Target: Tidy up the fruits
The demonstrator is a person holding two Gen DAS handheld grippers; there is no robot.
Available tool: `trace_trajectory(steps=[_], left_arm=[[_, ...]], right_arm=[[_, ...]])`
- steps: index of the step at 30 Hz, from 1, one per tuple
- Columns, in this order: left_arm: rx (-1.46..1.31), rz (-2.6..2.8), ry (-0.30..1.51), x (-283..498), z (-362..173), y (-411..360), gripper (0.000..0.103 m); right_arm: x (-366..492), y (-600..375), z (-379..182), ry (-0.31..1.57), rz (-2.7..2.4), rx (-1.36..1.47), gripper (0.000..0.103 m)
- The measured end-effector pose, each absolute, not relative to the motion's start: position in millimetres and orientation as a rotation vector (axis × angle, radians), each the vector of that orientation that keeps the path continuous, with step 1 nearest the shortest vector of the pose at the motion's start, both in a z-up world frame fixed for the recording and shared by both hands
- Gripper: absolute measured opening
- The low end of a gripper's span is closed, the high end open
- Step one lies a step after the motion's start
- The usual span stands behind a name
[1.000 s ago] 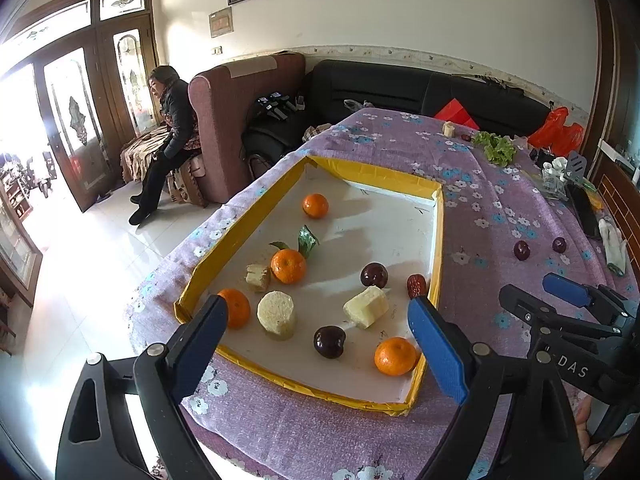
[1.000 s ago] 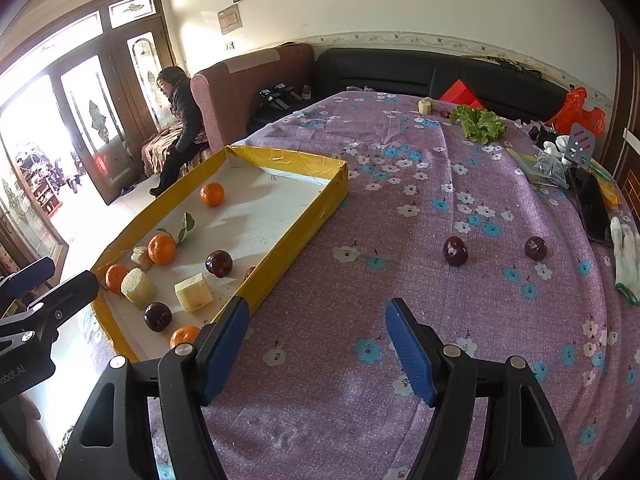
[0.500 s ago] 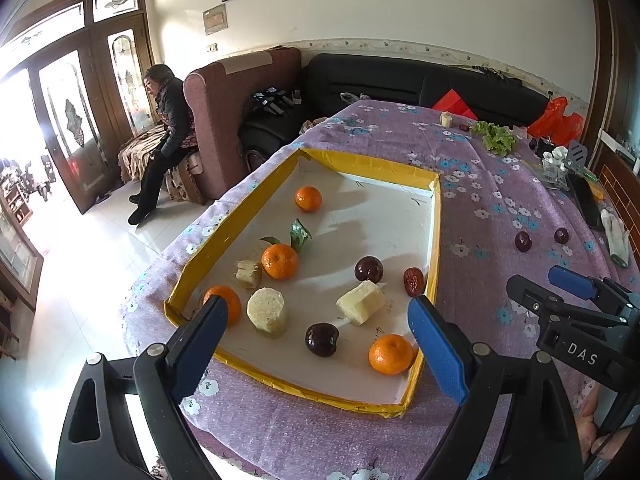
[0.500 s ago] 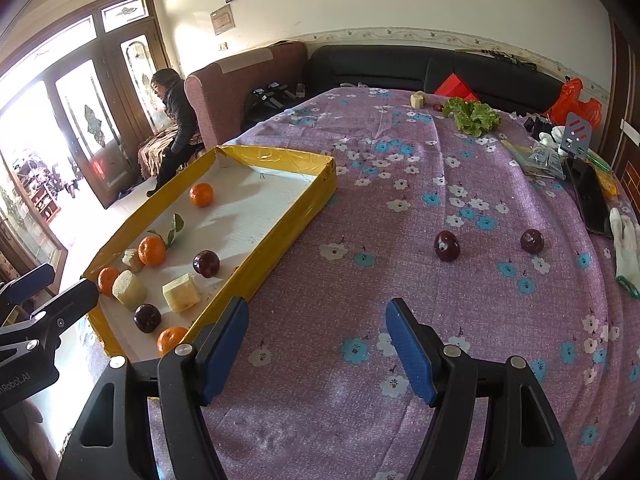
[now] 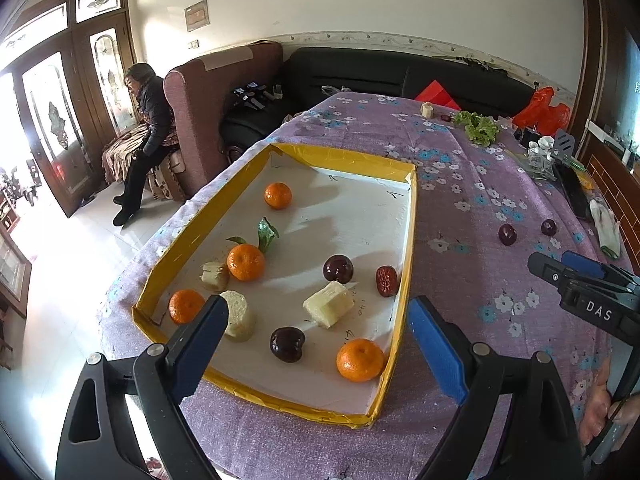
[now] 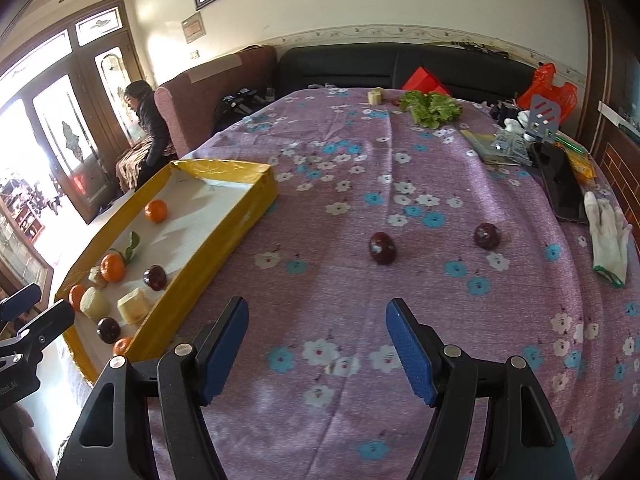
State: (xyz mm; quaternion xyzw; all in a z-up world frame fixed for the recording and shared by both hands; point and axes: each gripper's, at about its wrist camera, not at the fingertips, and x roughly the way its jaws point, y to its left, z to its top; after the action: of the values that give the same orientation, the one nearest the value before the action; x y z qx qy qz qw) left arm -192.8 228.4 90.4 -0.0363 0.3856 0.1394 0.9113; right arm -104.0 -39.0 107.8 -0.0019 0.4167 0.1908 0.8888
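Nubbly purple floral tablecloth [image 6: 360,160], yellow-taped cardboard tray [image 5: 344,158], glossy round plums [image 6: 383,248]; both tongs apart, empty.

Free room and obstacles around the yellow-rimmed tray [image 5: 405,240]. Inside it, 4 oranges [image 5: 245,262], 2 dark plums [image 5: 338,269], 1 red date [image 5: 386,281] and 3 pale chunks [image 5: 329,304] crowd the near half, leaving narrow gaps, while the far half holds only 1 orange and lies open. Right of the tray, the purple flowered cloth [image 6: 336,304] is bare up to 2 dark fruits [image 6: 383,248], well apart from each other; beyond them lettuce [image 6: 431,108], a black tray [image 6: 562,184] and a white glove [image 6: 608,240] line the far and right edges.
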Motion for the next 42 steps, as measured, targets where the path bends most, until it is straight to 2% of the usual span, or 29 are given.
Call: trace_trajectory(steps=[11, 17, 22, 33, 37, 39, 41, 42], left_arm=[[-0.129, 0.229, 0.798, -167.9, 92.9, 231.6, 0.091], [-0.172, 0.139, 0.789, -156.5, 90.4, 223.4, 0.091], [-0.139, 0.072, 0.791, -146.9, 91.8, 203.9, 0.091], [-0.102, 0.042, 0.834, -126.3, 85.6, 178.1, 0.091], [-0.123, 0.018, 0.858, -112.7, 79.3, 168.5, 0.091], [-0.127, 0.008, 0.867, -107.3, 77.1, 164.4, 0.091], [-0.133, -0.009, 0.873, -100.6, 76.5, 158.7, 0.091], [-0.139, -0.024, 0.871, -97.4, 77.3, 155.6, 0.091]], right_arm=[[-65.4, -115.4, 126.3, 0.819, 0.220, 0.037, 0.076], [-23.3, -176.2, 114.4, 0.874, 0.136, 0.207, 0.078], [1.8, -173.0, 93.2, 0.897, 0.160, 0.250, 0.078], [30.7, -144.2, 51.5, 0.956, 0.175, 0.134, 0.078], [30.6, -133.9, 48.1, 0.956, 0.165, 0.055, 0.070], [29.9, -130.2, 47.7, 0.950, 0.156, 0.021, 0.062], [29.0, -129.7, 47.8, 0.945, 0.144, -0.002, 0.042], [29.0, -130.2, 48.1, 0.943, 0.140, -0.007, 0.039]])
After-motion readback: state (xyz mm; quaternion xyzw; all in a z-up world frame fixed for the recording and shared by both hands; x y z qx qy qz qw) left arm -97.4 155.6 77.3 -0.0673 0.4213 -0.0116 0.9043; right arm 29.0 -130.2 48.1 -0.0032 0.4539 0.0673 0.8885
